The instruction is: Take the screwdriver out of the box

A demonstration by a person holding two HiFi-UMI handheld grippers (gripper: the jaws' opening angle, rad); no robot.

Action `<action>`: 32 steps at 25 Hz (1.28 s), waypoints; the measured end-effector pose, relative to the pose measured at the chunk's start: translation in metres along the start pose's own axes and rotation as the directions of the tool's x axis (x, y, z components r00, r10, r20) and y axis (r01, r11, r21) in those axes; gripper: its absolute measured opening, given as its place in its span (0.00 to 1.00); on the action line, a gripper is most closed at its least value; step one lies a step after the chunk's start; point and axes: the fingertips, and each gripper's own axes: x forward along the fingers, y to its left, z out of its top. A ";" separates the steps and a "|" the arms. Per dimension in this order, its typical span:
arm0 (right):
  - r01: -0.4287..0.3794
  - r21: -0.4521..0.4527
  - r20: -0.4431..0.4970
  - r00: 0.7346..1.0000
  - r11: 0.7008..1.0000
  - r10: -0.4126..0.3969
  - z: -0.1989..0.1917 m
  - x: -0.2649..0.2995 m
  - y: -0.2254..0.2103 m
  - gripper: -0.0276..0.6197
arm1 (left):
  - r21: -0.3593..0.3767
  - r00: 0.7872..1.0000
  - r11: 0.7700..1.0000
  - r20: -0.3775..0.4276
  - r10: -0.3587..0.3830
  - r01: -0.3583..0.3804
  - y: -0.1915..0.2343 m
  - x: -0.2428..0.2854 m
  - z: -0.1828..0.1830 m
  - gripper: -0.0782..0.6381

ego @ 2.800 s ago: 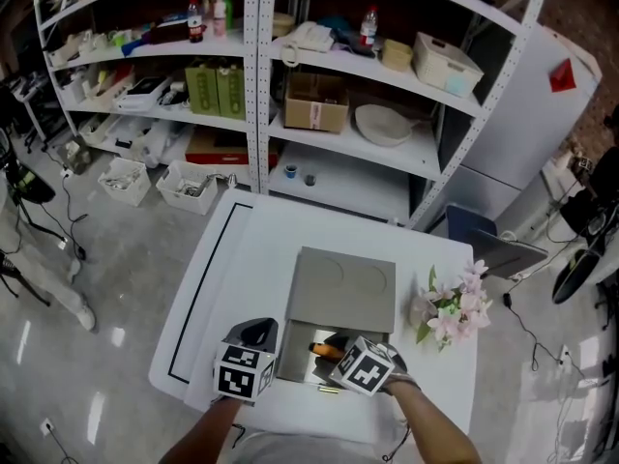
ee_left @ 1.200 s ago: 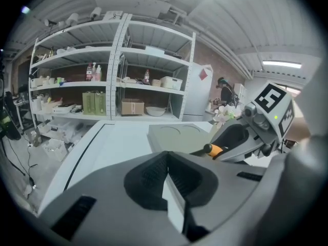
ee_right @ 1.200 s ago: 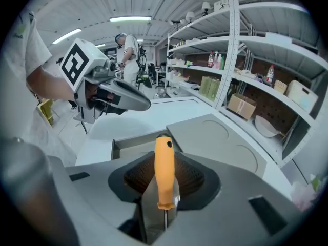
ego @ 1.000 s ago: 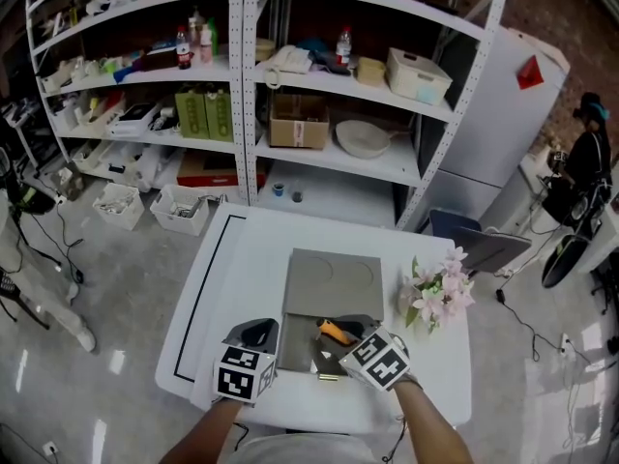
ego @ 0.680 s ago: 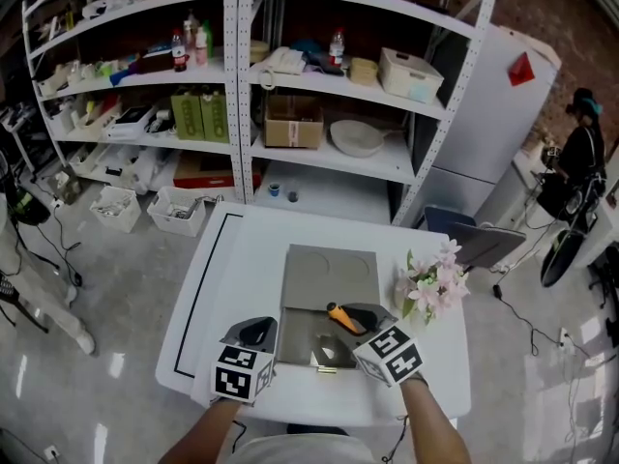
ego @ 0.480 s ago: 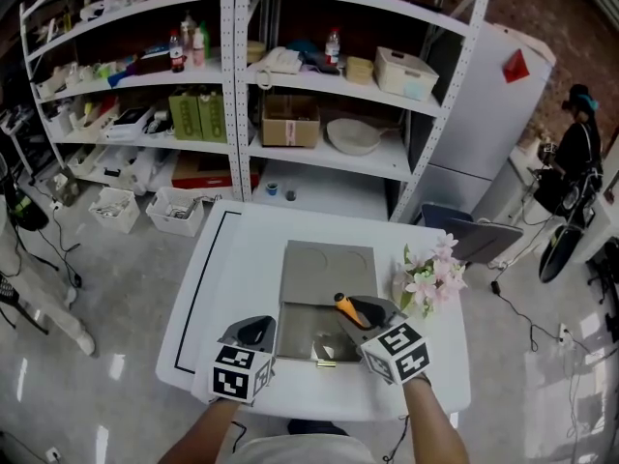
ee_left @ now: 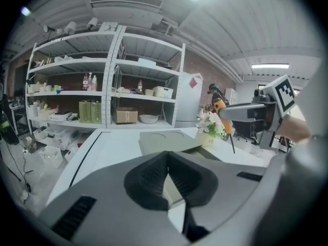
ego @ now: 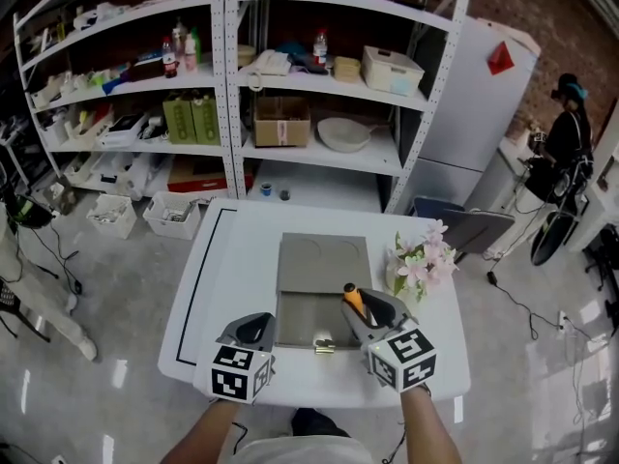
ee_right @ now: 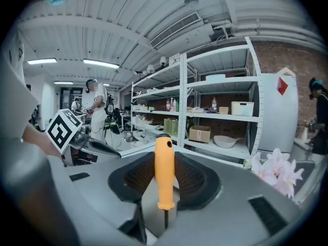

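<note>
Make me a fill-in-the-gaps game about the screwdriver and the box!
The right gripper is shut on a screwdriver with an ____ handle.
The left gripper has its jaws together and holds ____.
The pink flowers stand beside the grey box on a ____ table.
Missing words: orange, nothing, white.

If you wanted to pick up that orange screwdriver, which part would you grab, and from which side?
The orange handle, pinched from its two sides, as the right gripper holds it now: it is thick and straight, so both pads sit flat on it. The thin dark shaft below would likely slip.
</note>
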 end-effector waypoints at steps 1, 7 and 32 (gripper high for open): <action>0.009 0.007 0.006 1.000 1.000 -0.009 -0.001 -0.003 0.001 0.23 | 0.002 1.000 1.000 0.005 0.001 -0.001 -0.001 -0.002 0.001 0.12; 0.062 0.048 0.024 0.998 0.997 -0.064 -0.009 -0.020 0.009 0.23 | 0.025 0.999 1.000 0.044 0.012 -0.013 -0.005 -0.017 0.011 0.12; 0.126 0.071 0.007 0.992 0.990 -0.126 -0.019 -0.043 0.019 0.23 | 0.031 0.998 0.999 0.051 -0.022 0.020 -0.014 -0.031 0.008 0.12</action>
